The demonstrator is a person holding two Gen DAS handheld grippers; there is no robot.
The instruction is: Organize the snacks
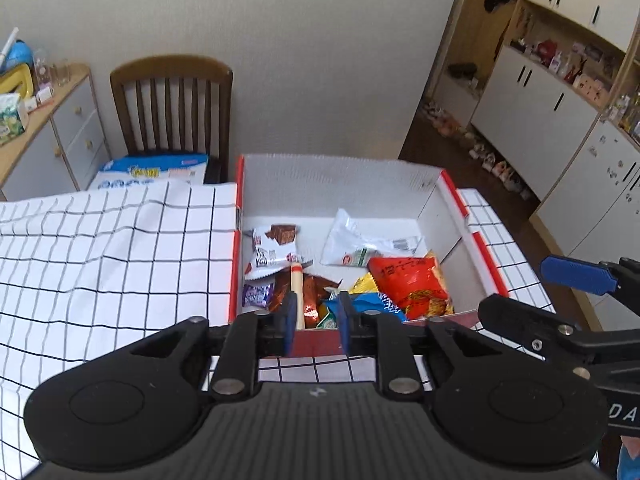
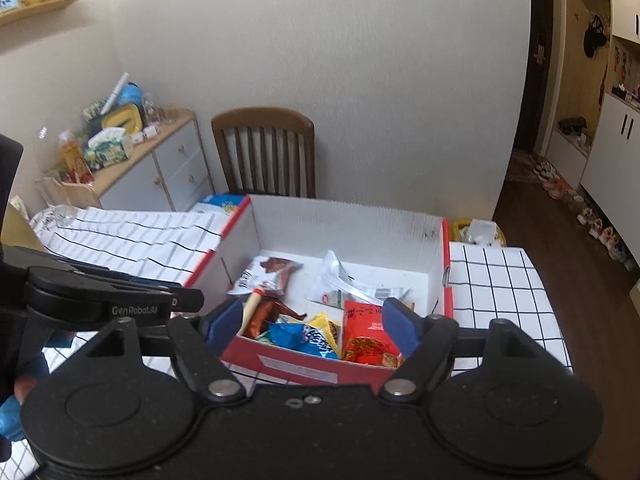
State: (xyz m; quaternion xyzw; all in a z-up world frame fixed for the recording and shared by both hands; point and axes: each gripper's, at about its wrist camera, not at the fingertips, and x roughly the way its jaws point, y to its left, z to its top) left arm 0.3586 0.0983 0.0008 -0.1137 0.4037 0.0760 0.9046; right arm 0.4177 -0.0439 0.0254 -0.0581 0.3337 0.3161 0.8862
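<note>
Checked tablecloth bears the snack box; both grippers' jaws gape empty.

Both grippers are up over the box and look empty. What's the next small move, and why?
Probably swing the left gripper toward the checked tablecloth left of the red box to look for more snacks. Both it and the right gripper hold nothing, jaws apart, and the snack packets, such as the red packet, already lie inside the box. No loose snack shows on the cloth in either view.
</note>
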